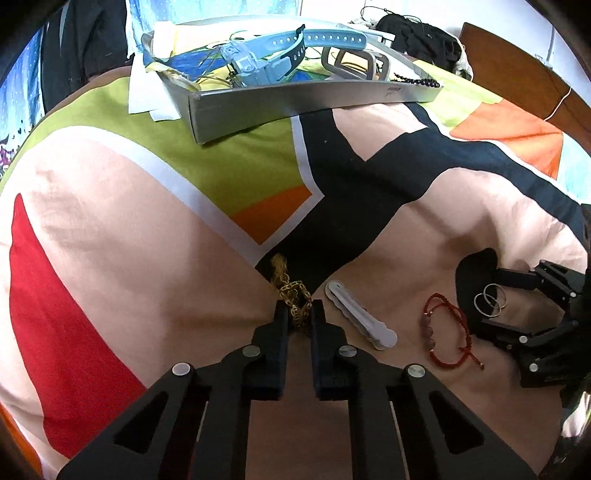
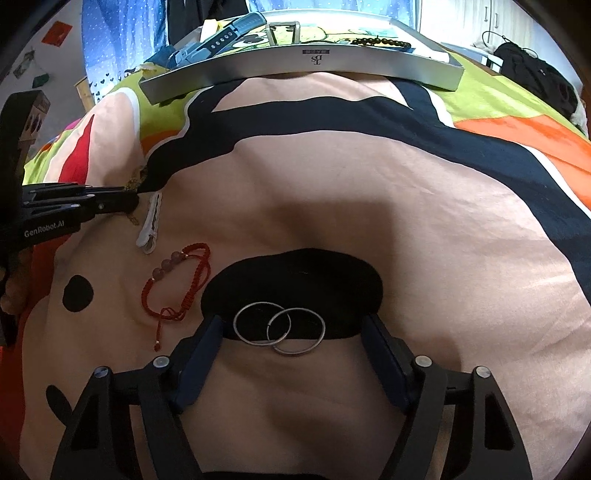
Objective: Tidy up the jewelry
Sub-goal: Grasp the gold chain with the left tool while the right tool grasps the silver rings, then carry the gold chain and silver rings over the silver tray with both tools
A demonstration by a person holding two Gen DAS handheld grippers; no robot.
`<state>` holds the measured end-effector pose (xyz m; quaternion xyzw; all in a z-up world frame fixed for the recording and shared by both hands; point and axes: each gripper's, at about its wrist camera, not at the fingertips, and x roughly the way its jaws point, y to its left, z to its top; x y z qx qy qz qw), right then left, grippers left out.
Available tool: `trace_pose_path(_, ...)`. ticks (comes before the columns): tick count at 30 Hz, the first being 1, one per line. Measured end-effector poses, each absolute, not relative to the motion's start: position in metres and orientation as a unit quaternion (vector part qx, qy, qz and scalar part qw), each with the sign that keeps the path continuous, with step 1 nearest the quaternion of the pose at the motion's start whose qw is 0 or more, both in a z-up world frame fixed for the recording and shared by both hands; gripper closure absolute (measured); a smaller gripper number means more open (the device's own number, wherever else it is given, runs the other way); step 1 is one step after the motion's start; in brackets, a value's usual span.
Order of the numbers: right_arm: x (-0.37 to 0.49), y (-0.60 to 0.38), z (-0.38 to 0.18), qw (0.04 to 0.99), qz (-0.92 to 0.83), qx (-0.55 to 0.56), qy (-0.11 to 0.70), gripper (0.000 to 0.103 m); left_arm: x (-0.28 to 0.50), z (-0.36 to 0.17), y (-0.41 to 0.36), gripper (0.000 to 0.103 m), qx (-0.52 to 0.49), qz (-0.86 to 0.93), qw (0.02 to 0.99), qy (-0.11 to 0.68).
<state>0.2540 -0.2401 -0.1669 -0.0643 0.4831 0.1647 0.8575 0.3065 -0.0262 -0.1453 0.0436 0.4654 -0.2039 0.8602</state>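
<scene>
My left gripper (image 1: 298,310) is shut on a gold chain (image 1: 291,291) that lies bunched on the bedspread; the same grip shows at the far left of the right wrist view (image 2: 135,192). A white hair clip (image 1: 360,319) (image 2: 151,225) lies just right of it. Further right lies a red cord bracelet (image 1: 447,332) (image 2: 177,284) with pink beads. Two linked silver hoops (image 2: 280,328) (image 1: 489,299) rest on a black patch, between the wide-apart fingers of my open right gripper (image 2: 293,328).
A grey tray (image 1: 306,98) (image 2: 306,61) stands at the far side of the bed, holding a blue watch strap (image 1: 295,48), a grey buckle (image 2: 283,31) and a dark bead bracelet (image 2: 380,42). Dark clothing (image 1: 417,35) lies beyond it.
</scene>
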Motion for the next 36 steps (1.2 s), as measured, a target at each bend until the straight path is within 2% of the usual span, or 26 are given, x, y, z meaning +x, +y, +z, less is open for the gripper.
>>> trace_pose_path(4, 0.254, -0.234, -0.165, 0.856, 0.17, -0.07, 0.484, 0.051, 0.307, -0.144, -0.024, 0.095, 0.031, -0.206, 0.858, 0.47)
trace_pose_path(8, 0.252, -0.235, -0.164, 0.855, 0.173, -0.069, 0.485, 0.073, 0.302, -0.139, -0.02, 0.095, 0.022, -0.203, 0.856, 0.474)
trace_pose_path(9, 0.252, -0.236, -0.164, 0.855, 0.173, -0.068, 0.484, 0.075, 0.3, -0.138, -0.02, 0.095, 0.022, -0.203, 0.856, 0.475)
trace_pose_path(22, 0.236, -0.243, -0.152, 0.863, 0.174, -0.064, 0.469, 0.075, 0.266, -0.125, -0.031, 0.096, 0.038, -0.231, 0.846, 0.479)
trace_pose_path(36, 0.234, -0.236, -0.113, 0.882, 0.19, -0.075, 0.424, 0.075, 0.257, -0.09, -0.036, 0.096, 0.023, -0.253, 0.846, 0.469)
